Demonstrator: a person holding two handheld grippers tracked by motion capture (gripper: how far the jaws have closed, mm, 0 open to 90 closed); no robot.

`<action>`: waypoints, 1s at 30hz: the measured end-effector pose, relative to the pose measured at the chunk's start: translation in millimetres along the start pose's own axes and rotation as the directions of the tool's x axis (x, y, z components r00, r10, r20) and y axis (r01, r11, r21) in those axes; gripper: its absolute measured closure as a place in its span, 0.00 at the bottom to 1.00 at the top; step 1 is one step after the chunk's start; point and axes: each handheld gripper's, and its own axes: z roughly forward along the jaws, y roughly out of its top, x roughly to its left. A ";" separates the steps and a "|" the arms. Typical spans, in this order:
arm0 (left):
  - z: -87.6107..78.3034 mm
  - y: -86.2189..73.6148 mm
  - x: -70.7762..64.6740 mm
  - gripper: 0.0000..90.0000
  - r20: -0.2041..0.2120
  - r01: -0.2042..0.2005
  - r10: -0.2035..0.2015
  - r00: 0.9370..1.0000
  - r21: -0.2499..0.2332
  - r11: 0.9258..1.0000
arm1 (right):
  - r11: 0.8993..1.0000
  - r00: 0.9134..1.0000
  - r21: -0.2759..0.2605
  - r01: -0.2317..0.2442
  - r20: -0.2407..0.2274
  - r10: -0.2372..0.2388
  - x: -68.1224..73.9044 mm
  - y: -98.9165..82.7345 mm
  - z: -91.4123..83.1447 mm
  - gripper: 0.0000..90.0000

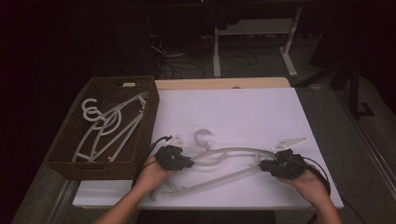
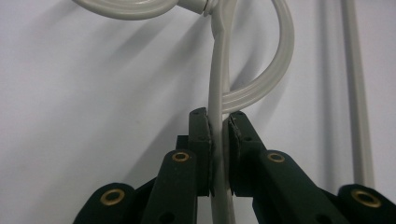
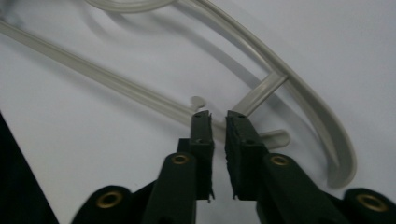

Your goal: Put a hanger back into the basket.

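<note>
Lying flat on the white table [image 1: 261,107], a pale plastic hanger [image 1: 233,151] stretches between the two hands, its hook [image 1: 201,136] pointing away from the person and its long bar running toward the near edge. The left gripper [image 1: 187,163] is clamped on a thin rib of the hanger near the neck; in the left gripper view the pads [image 2: 209,154] press that rib from both sides just below the curved loop. The right gripper [image 1: 262,165] sits at the hanger's far shoulder end; in the right gripper view its jaws stand close together with a narrow gap, and the bar passes just beyond their tips, so I cannot tell whether they grip anything. To the left stands a brown wicker basket [image 1: 149,112] already holding several more hangers [image 1: 112,126] in a loose tangle. The hanger looks light and fairly stiff, though a thin moulded frame like this will probably flex and twist if lifted by one end. Its smooth plastic is likely slippery between flat pads, so a narrow rib taken squarely, as on the left, seems the safer hold. Holding it at both ends should keep it level. The hook and the small notched ends could snag on the basket weave or on the other hangers.
</note>
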 end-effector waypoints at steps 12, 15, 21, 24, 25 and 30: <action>-16.6 20.5 5.9 0.91 -0.053 0.083 -0.088 0.995 -0.075 0.994 | 0.998 1.000 -0.054 -0.017 -0.003 0.017 -2.6 -0.4 2.5 0.33; -21.0 25.5 5.4 0.91 -0.065 0.090 -0.096 0.993 -0.084 0.992 | 0.998 1.000 -0.069 -0.014 0.007 0.014 -3.3 -0.1 3.6 0.25; -37.1 43.7 4.3 0.91 -0.083 0.098 -0.107 0.991 -0.109 0.989 | 0.994 0.999 -0.102 -0.025 0.024 0.027 -9.1 1.5 7.4 0.14; -45.1 51.3 3.2 0.92 -0.083 0.099 -0.110 0.990 -0.121 0.988 | 0.994 0.999 -0.107 -0.019 0.025 0.022 -11.2 1.8 10.4 0.09; -49.0 54.7 3.2 0.92 -0.087 0.099 -0.110 0.990 -0.124 0.987 | 0.994 0.999 -0.106 -0.017 0.025 0.020 -11.4 2.0 11.3 0.08; -67.1 64.8 6.5 0.92 -0.113 0.084 -0.099 0.989 -0.126 0.988 | 0.995 1.000 -0.100 0.009 0.030 -0.006 -10.9 3.8 16.3 0.06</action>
